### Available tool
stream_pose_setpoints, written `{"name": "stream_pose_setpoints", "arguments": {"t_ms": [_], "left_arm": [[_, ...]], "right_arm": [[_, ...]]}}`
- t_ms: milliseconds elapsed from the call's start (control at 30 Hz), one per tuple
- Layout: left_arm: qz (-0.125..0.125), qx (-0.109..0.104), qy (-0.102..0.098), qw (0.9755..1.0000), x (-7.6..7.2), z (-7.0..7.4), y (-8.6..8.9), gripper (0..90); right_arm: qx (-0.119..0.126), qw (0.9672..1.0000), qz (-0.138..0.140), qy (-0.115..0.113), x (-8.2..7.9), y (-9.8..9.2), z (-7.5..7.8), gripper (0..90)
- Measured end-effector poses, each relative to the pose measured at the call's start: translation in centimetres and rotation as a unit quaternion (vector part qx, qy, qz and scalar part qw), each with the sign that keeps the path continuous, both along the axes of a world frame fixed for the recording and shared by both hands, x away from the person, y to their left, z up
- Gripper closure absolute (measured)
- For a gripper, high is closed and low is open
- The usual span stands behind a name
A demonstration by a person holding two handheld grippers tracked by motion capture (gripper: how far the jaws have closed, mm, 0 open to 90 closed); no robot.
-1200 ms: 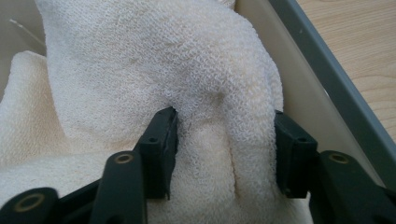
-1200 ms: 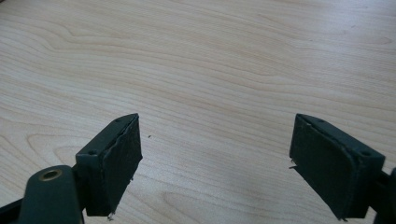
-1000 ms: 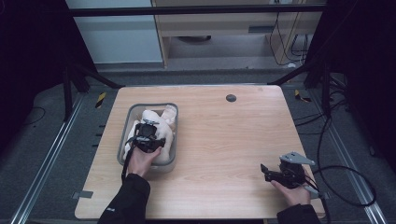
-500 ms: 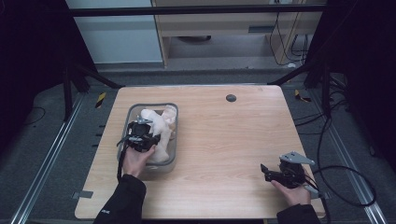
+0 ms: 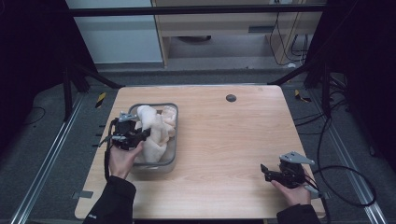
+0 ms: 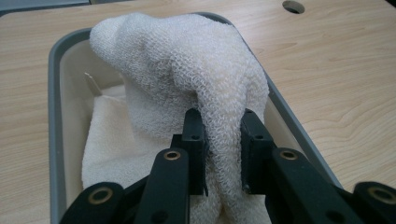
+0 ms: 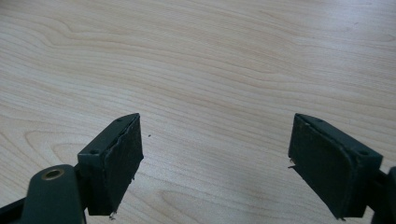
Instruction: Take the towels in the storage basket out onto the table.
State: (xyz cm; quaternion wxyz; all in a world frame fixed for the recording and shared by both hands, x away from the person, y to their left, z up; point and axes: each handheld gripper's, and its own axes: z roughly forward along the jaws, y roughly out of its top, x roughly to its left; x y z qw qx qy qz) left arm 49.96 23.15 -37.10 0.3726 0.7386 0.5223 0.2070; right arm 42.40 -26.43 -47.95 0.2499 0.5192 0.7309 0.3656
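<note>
A grey bin [image 5: 176, 148] stands on the left half of the wooden table and holds white terry cloths [image 5: 158, 127]. My left gripper [image 5: 142, 135] hangs over the bin's left side, pointing right, shut on a fold of one cloth. In the left gripper view the pads pinch a ridge of that white cloth [image 6: 187, 60] at the gripper [image 6: 219, 128], and the cloth rises in a hump above the bin [image 6: 53, 116]. More flat cloth [image 6: 109, 144] lies on the bin's floor. My right gripper [image 5: 265, 171] rests low at the table's front right, open [image 7: 215, 140] over bare wood.
A small dark round hole [image 5: 230, 98] sits in the tabletop near the far edge. Dark frame struts [image 5: 95, 77] slant down beside the table's far corners. Cables [image 5: 345, 172] trail off to the right of the table.
My left gripper has drawn back to the left and risen, pulling the white cloth up with it out of the heap. The right hand has stayed where it was.
</note>
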Motion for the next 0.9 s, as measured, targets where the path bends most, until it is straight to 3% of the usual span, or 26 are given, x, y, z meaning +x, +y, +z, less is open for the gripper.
{"name": "stream_pose_setpoints", "arguments": {"t_ms": [267, 900], "left_arm": [[0.000, -0.015, -0.018, 0.9997, -0.4, 1.3, 0.7, 74.9], [-0.004, -0.034, -0.074, 0.9967, -1.5, 6.7, 1.1, 75.1]], "right_arm": [[0.000, 1.0000, 0.000, 0.000, 0.0, 0.0, 0.0, 17.6], [-0.003, 1.0000, 0.002, 0.002, 0.0, 0.0, -0.1, 17.6]]}}
